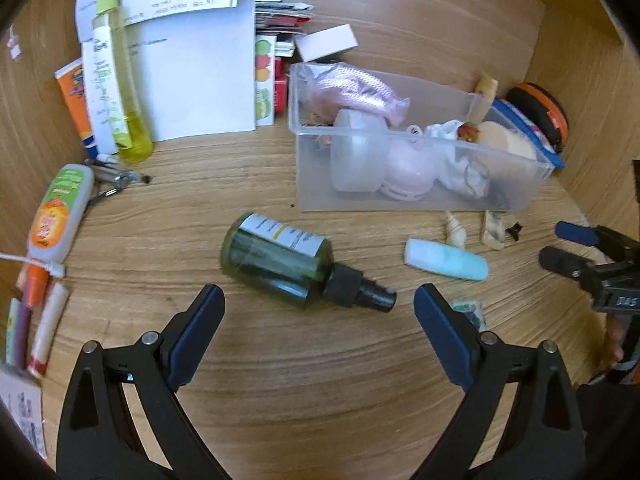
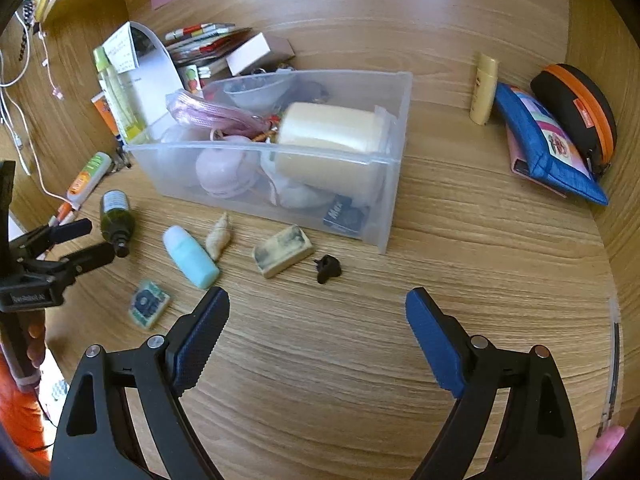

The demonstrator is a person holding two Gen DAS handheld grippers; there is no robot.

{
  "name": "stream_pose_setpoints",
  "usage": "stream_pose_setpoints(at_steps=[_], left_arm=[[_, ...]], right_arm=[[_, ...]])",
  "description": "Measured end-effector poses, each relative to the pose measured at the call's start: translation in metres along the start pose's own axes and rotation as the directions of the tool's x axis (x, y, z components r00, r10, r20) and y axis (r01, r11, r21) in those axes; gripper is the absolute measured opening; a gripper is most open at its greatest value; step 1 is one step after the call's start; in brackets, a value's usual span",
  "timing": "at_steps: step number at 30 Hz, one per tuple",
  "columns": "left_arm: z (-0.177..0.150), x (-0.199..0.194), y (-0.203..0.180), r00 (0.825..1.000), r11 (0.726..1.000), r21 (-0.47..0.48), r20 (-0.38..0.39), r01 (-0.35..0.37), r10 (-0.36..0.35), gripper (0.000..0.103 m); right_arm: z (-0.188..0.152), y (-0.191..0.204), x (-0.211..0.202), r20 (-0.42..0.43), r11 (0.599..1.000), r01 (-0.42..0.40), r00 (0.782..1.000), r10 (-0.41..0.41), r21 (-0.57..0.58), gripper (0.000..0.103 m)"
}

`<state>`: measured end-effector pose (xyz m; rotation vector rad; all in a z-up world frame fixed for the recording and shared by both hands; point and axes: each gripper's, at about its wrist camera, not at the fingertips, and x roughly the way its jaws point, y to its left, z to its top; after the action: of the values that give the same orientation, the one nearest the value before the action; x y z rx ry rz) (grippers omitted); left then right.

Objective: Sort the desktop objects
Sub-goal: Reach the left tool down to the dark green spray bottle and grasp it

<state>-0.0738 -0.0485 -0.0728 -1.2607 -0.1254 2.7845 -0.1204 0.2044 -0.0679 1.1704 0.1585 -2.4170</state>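
Left wrist view: the left gripper [image 1: 319, 304] hangs over the wooden desk [image 1: 320, 380] with its jaws spread wide and nothing between the blue pads. Just ahead lies a dark green spray bottle [image 1: 280, 262] on its side, black nozzle pointing right, its white label printed too small to read. To its right lie a pale turquoise capped tube [image 1: 446, 259], a small seashell [image 1: 456, 229] and a worn eraser [image 1: 493, 232]. Behind them stands a clear plastic bin [image 1: 424, 196] holding a pink cord bundle, a pink rounded item and white cloth. A tall yellow-green spray bottle [image 1: 120, 80] lies over white papers [image 1: 192, 72] at upper left; its lettering is illegible. The right gripper [image 1: 560, 248] enters at the right edge, jaws apart. Right wrist view: the right gripper [image 2: 318, 310] also stands wide and empty above bare desk [image 2: 360, 400]. Before it lie a small black clip [image 2: 328, 269], the eraser [image 2: 283, 250], the seashell [image 2: 219, 236], the turquoise tube [image 2: 190, 257], a small green printed packet [image 2: 149, 303] and the green bottle [image 2: 117, 218]. The bin [image 2: 384, 216] contains a cream roll and a dark box marked "Max". At right rest a blue pouch [image 2: 548, 148] and a black-and-orange case [image 2: 576, 112].
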Motion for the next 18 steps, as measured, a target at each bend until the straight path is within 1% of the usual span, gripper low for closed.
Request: stream_pose_setpoints(at_steps=[3,7,9,12,14,16,18], left_arm=[[0.003,0.002,-0.002,1.000,0.999,0.021,0.003,0.027,-0.028,0.096],[0.007,0.012,-0.005,1.000,0.999,0.051,-0.030,0.007,-0.005,0.096],[0.010,0.019,-0.004,0.998,0.999,0.050,-0.062,0.012,-0.009,0.096],[0.011,0.027,-0.004,0.996,0.998,0.054,-0.091,0.026,-0.021,0.096],[0.013,0.030,-0.005,0.995,0.998,0.061,-0.103,0.024,-0.017,0.096],[0.014,0.032,-0.004,0.994,0.997,0.071,-0.113,0.021,-0.013,0.096],[0.017,0.034,-0.003,0.993,0.997,0.075,-0.115,0.013,-0.005,0.096]], right_arm=[[0.002,-0.001,0.004,-0.010,1.000,0.013,1.000,-0.013,-0.014,0.088],[0.005,-0.002,0.008,-0.013,1.000,0.003,1.000,-0.004,-0.028,0.085],[0.007,-0.001,0.011,-0.023,0.999,0.010,1.000,-0.011,-0.042,0.074],[0.009,0.001,0.016,-0.039,0.998,0.015,0.999,-0.017,-0.064,0.069],[0.010,0.002,0.017,-0.046,0.997,0.013,0.999,-0.016,-0.072,0.067],[0.010,0.003,0.020,-0.052,0.996,0.007,0.999,-0.012,-0.083,0.064],[0.011,0.004,0.023,-0.059,0.996,0.002,0.998,-0.008,-0.093,0.057]])
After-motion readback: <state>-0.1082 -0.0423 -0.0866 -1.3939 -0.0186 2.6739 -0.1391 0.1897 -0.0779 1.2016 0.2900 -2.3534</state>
